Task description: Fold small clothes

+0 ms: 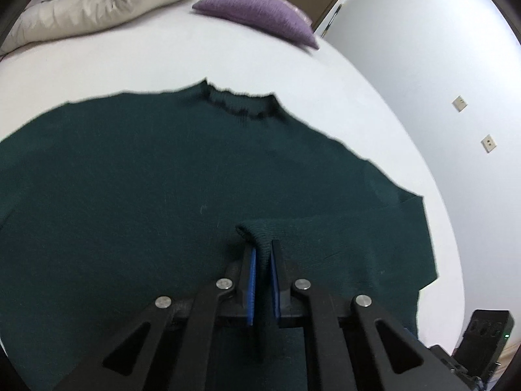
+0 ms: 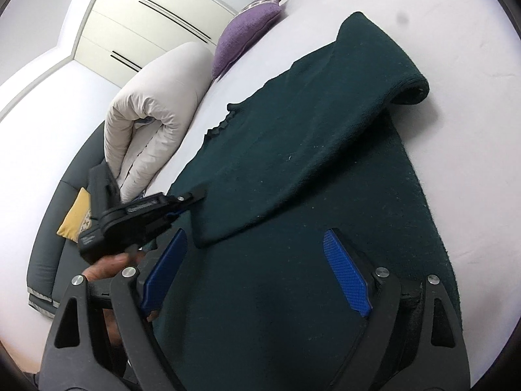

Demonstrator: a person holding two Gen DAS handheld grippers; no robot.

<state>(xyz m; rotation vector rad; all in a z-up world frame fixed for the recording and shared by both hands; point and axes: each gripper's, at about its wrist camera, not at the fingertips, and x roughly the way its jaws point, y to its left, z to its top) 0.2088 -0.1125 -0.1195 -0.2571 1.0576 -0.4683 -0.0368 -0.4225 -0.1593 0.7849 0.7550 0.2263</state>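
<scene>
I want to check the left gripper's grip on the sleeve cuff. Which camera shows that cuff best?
The left wrist view: the sleeve cuff sits dead ahead, pinched in the left gripper. The right wrist view shows that gripper only side-on at the sweater's edge, the cuff hidden.

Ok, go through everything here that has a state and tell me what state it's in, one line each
Sweater: flat on the bed, one sleeve folded across the body.
Cuff: pinched in the left gripper.
Left gripper: shut on the cuff.
Right gripper: open, over the sweater's body, holding nothing.
Duvet: rolled up at the bed's edge.
Purple cushion: lying on the bed.
</scene>
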